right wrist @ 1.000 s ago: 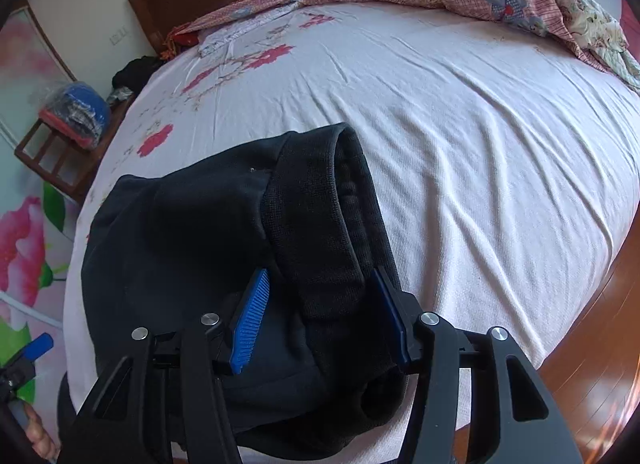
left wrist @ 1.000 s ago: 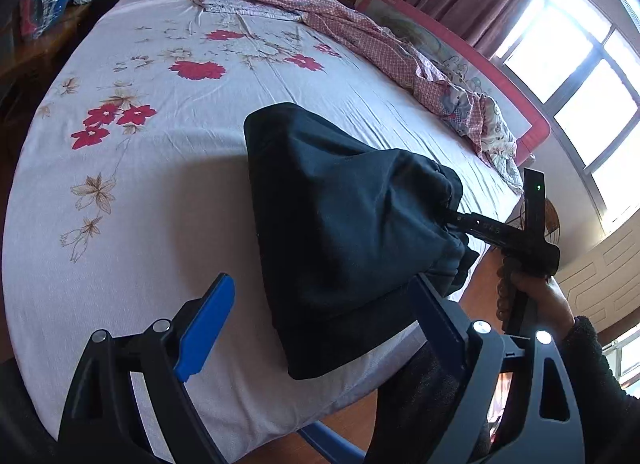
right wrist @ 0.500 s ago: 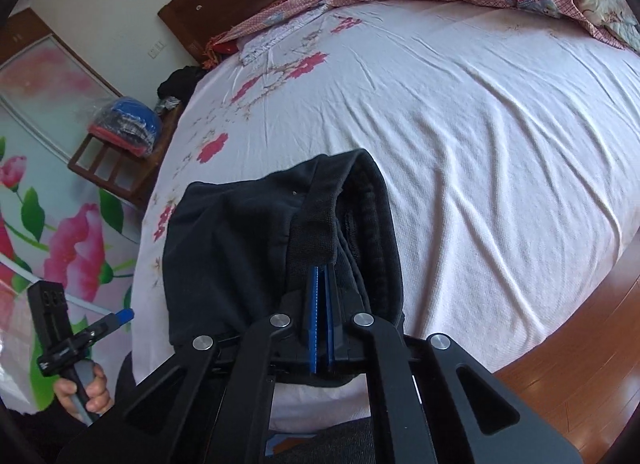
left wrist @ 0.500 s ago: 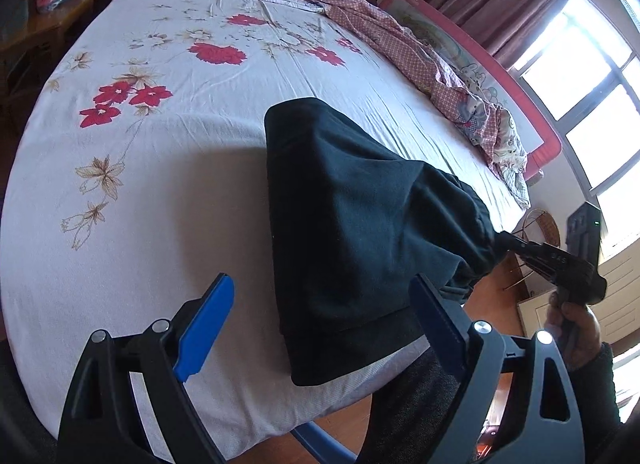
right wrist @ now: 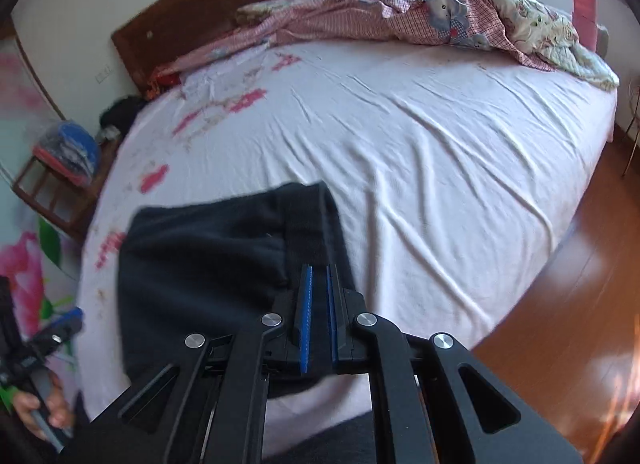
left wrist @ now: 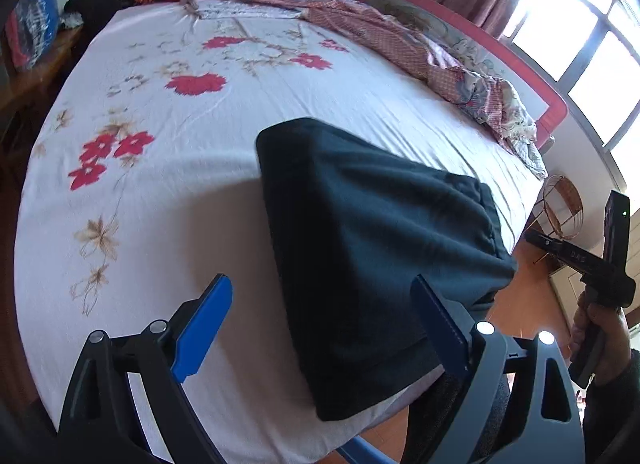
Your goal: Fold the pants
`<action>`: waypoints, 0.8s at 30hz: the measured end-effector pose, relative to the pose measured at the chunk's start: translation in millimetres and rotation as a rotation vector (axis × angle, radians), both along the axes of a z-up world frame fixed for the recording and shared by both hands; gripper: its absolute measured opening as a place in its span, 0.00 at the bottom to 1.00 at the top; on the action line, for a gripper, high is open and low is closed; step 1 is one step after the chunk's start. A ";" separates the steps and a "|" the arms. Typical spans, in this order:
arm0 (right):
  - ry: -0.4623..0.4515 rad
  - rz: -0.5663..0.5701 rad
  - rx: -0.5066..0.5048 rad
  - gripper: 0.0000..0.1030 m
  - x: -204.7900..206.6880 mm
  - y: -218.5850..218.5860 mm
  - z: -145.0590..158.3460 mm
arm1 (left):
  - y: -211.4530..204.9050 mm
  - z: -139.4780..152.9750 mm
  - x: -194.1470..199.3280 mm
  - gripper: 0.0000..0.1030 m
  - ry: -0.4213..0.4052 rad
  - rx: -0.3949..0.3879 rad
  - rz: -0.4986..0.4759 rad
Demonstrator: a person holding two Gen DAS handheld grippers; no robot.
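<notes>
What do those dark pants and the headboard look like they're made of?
Pants: soft, matte knit, probably fleece or sweatshirt cotton, judging by the fuzzy surface and ribbed waistband. Headboard: dark reddish-brown wood, it seems, with a smooth, slightly glossy finish.

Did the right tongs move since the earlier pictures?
Yes. In the left wrist view the right tongs drew back off the bed edge, over the floor. Their jaws have just been opening; whether the pants are between them I cannot tell.

Left tongs [left wrist: 322, 324] gape wide; right tongs [right wrist: 319, 276] nearly closed, having just parted slightly.
</notes>
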State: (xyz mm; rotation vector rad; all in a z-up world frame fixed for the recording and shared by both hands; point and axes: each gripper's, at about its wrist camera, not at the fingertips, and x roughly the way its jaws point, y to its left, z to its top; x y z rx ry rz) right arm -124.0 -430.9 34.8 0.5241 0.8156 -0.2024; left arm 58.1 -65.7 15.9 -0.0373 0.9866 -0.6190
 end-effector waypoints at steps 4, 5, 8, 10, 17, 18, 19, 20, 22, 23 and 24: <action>-0.094 0.157 0.019 0.09 24.7 49.5 -8.7 | -48.5 -0.2 -2.1 0.89 -0.137 0.057 -0.049; -0.072 0.200 0.014 0.09 29.6 62.0 -20.3 | -56.9 -2.6 -5.4 0.89 -0.167 0.078 -0.063; 0.041 0.234 -0.192 0.09 28.5 85.0 -57.4 | -82.9 -21.7 -22.7 0.89 -0.225 0.189 -0.138; 0.038 0.242 -0.172 0.09 14.1 74.8 -86.0 | -88.9 -49.8 -35.8 0.89 -0.197 0.281 -0.169; 0.102 0.228 -0.093 0.07 13.9 43.2 -58.7 | -79.7 -62.8 -49.7 0.90 -0.178 0.351 -0.190; 0.077 0.204 -0.127 0.23 13.7 44.2 -42.8 | -77.7 -55.6 -52.4 0.90 -0.178 0.362 -0.196; 0.010 0.187 -0.149 0.36 13.5 43.8 -24.5 | -75.0 -47.5 -56.6 0.89 -0.196 0.364 -0.203; -0.071 0.178 -0.162 0.63 14.5 44.5 -10.6 | -71.4 -38.0 -60.8 0.89 -0.226 0.357 -0.207; -0.163 0.190 -0.226 0.72 34.1 50.8 3.3 | -65.7 -19.1 -64.2 0.90 -0.304 0.328 -0.195; -0.152 0.203 -0.269 0.72 53.1 55.6 1.6 | -65.8 -12.0 -61.5 0.91 -0.331 0.320 -0.182; -0.168 0.212 -0.283 0.72 68.3 58.4 -1.2 | -68.4 -5.7 -56.1 0.92 -0.356 0.317 -0.173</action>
